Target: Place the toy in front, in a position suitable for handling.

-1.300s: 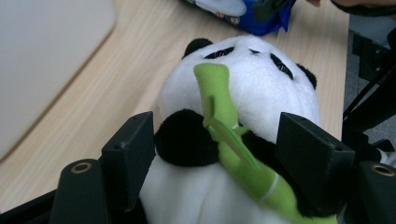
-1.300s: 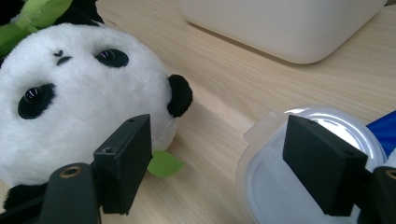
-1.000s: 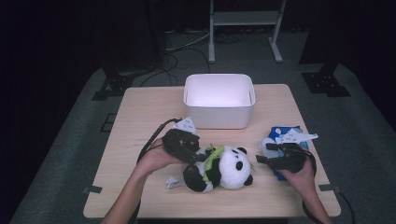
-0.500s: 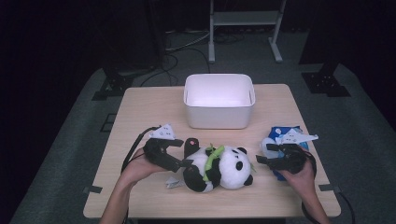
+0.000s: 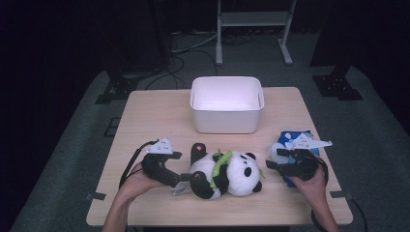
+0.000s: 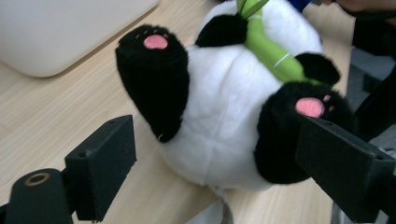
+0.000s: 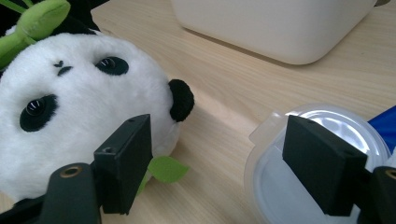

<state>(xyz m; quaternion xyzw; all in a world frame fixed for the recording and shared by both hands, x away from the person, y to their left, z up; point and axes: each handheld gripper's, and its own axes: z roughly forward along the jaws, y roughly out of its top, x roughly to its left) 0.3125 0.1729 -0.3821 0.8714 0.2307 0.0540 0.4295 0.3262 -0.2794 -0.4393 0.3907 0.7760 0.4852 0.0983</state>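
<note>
Reaching for the toy panda is the step in hand; the left tongs lie at the panda's leg end with their jaws spread wide, and the left gripper view shows one jaw just short of the nearer black foot while the other stands on bare bench beside the second foot, so nothing is gripped yet; the panda lies on its back between the two pairs of tongs, feet toward the left pair, head toward the right pair; the right tongs rest just beyond the head, jaws likewise wide, one beside the white face and the other over a clear plastic lid that lies against a blue packet; a white tub stands on the bench well ahead of both pairs, seemingly the likely place for the toy; the next move, as judged, calls for the left tongs to advance a little until the foot or the lower body sits between the jaws, then to close firmly, since plush yields and a shallow pinch could slip; compared with half a second ago, the left tongs have moved in from clear of the toy to its feet, the panda and the tub lie as they did, and the right tongs have stayed in place.
</note>
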